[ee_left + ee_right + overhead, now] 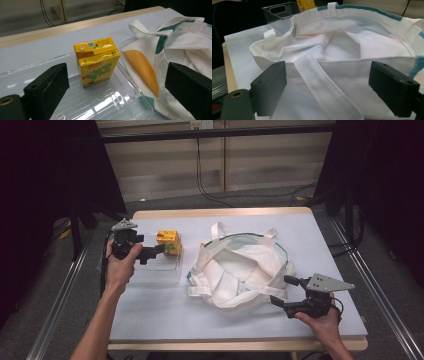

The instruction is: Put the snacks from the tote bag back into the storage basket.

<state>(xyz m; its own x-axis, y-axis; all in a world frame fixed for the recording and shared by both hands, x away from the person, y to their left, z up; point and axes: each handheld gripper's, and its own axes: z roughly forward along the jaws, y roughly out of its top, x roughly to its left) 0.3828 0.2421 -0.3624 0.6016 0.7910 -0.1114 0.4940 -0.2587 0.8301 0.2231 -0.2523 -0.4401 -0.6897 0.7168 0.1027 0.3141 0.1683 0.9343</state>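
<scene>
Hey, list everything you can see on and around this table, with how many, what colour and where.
Yellow drink carton: one, yellow with green lettering, upright in the clear tray.
Clear plastic tray: one, transparent, left part of the table.
White cloth tote bag: one, white with green trim and an orange patch, mouth open, table centre, beside the tray.
Table: one, pale blue-grey top with wooden edge.
Cables: several, black, on the floor beyond the table.
Left hand-held gripper: one, black, jaws open, just short of the carton.
Right hand-held gripper: one, black, jaws open, at the bag's near rim.
Hands: two, each holding a gripper.
</scene>
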